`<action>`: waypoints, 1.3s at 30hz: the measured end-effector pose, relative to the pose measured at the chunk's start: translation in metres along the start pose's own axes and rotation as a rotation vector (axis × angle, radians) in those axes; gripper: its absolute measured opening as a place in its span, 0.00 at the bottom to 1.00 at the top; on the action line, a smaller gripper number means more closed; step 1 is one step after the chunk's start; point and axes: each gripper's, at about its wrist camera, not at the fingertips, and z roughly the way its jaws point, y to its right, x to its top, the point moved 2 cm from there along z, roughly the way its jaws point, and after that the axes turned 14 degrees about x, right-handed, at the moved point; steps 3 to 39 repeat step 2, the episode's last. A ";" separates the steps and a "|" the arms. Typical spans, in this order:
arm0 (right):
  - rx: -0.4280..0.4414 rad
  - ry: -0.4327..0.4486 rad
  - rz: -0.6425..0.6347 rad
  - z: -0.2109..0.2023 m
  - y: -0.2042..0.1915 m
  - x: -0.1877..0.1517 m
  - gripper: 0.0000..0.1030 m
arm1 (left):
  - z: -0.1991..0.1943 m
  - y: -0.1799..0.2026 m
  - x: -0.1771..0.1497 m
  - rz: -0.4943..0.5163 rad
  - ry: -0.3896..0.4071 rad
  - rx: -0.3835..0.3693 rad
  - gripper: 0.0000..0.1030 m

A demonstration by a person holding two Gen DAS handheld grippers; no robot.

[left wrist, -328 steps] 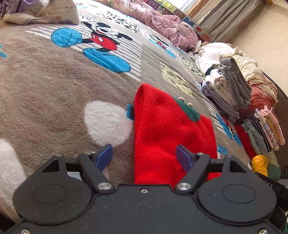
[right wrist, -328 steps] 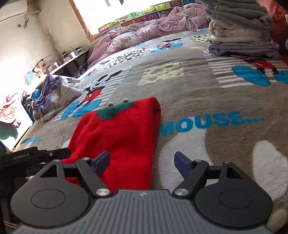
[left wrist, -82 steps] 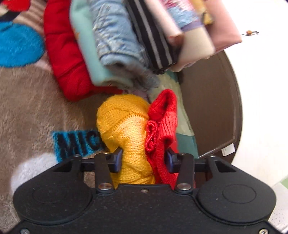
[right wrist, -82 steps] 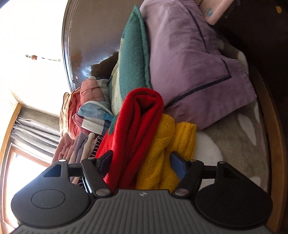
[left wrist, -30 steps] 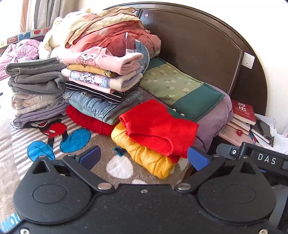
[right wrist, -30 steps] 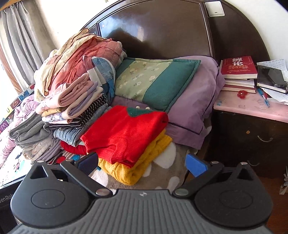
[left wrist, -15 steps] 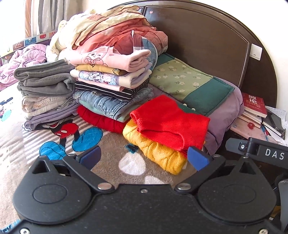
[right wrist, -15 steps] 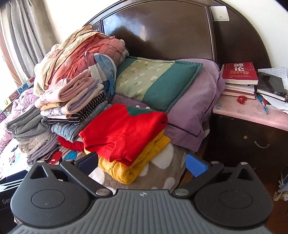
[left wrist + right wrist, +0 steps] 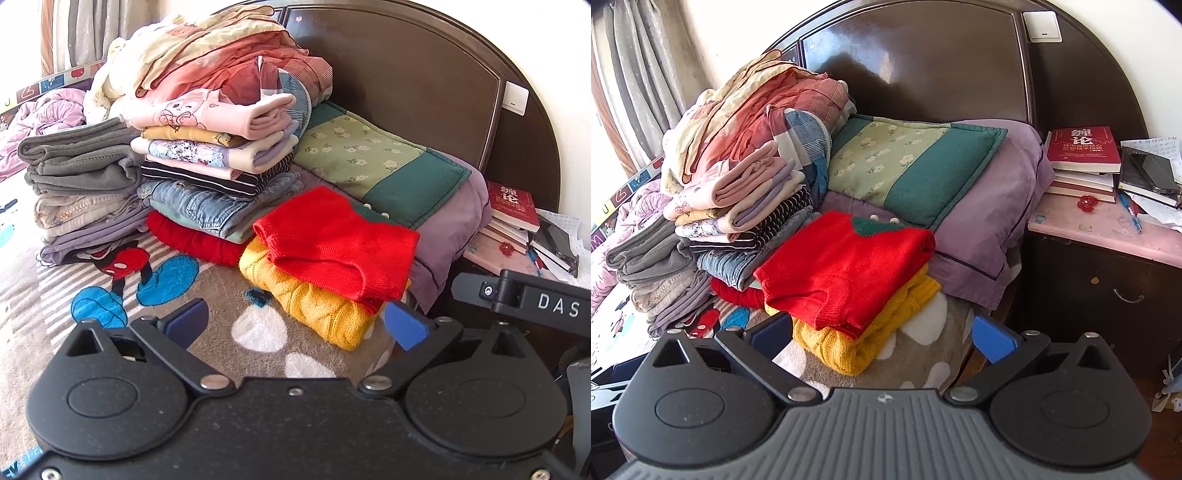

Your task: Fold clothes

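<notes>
A folded red sweater with a green collar lies on top of a folded yellow knit sweater at the head of the bed. My left gripper hangs open a short way back from this small stack, holding nothing. In the right wrist view my right gripper is open too, empty, and just as far back from the stack. The right tool's black body shows at the right edge of the left wrist view.
A tall stack of folded clothes and a grey folded pile stand left of the sweaters. Behind lie a green-and-purple pillow and the dark headboard. A nightstand with books stands to the right.
Both grippers, which were shut on the red and yellow sweaters 2.7 s ago, are open and have drawn back. Over the last second both views have pulled slightly further away.
</notes>
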 end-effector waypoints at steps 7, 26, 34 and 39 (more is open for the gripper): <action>0.001 0.000 0.003 0.000 0.001 0.000 1.00 | -0.001 0.001 0.000 0.000 0.007 -0.009 1.00; 0.001 0.000 0.003 0.000 0.001 0.000 1.00 | -0.001 0.001 0.000 0.000 0.007 -0.009 1.00; 0.001 0.000 0.003 0.000 0.001 0.000 1.00 | -0.001 0.001 0.000 0.000 0.007 -0.009 1.00; 0.001 0.000 0.003 0.000 0.001 0.000 1.00 | -0.001 0.001 0.000 0.000 0.007 -0.009 1.00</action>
